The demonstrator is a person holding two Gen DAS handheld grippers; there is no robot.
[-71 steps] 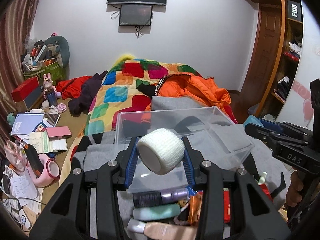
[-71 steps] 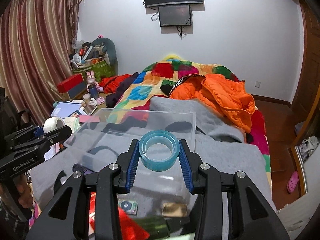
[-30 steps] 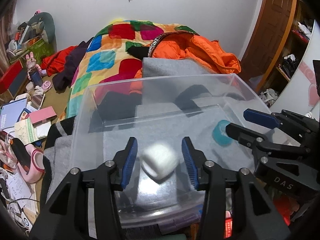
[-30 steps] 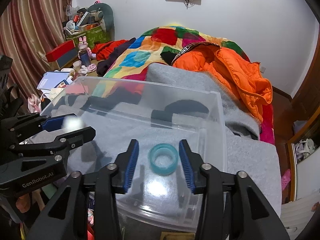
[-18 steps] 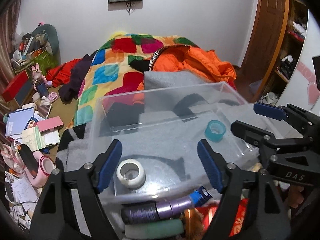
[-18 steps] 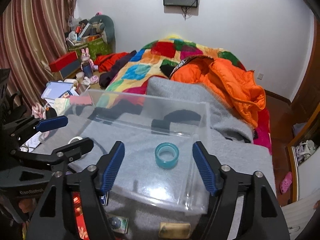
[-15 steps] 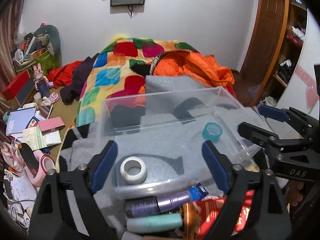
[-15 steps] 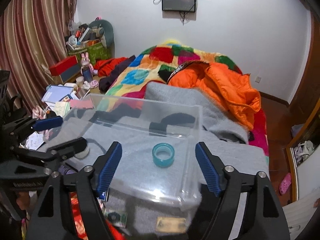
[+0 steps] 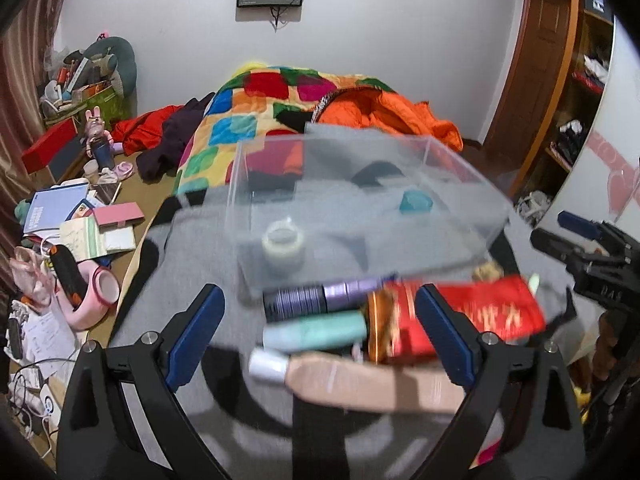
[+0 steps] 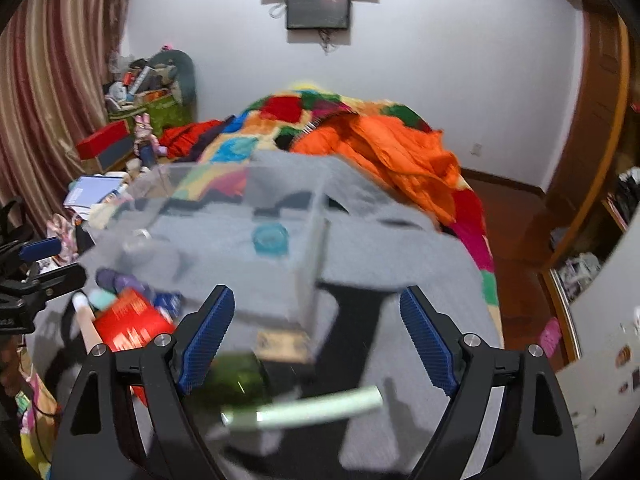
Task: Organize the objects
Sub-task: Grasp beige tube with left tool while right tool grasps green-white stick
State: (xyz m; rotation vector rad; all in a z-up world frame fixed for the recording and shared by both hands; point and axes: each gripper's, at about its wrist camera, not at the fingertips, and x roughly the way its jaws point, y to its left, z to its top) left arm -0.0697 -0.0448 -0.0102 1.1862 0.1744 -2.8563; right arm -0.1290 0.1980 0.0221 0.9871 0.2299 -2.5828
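A clear plastic box stands on a grey blanket. Inside it lie a white bandage roll at the near left and a teal tape ring, which also shows in the right wrist view. My left gripper is wide open and empty, back from the box's near edge, over a purple tube, a mint tube, a beige tube and a red packet. My right gripper is wide open and empty over a dark green bottle and a pale green tube.
A colourful quilt and an orange jacket lie behind the box. Books, a pink holder and clutter cover the floor at left. A wooden door and shelves stand at right. The right gripper shows at the left view's right edge.
Both grippers let go of their rolls over the box, opened wide and pulled back towards me. The white roll and the teal ring now lie inside the box.
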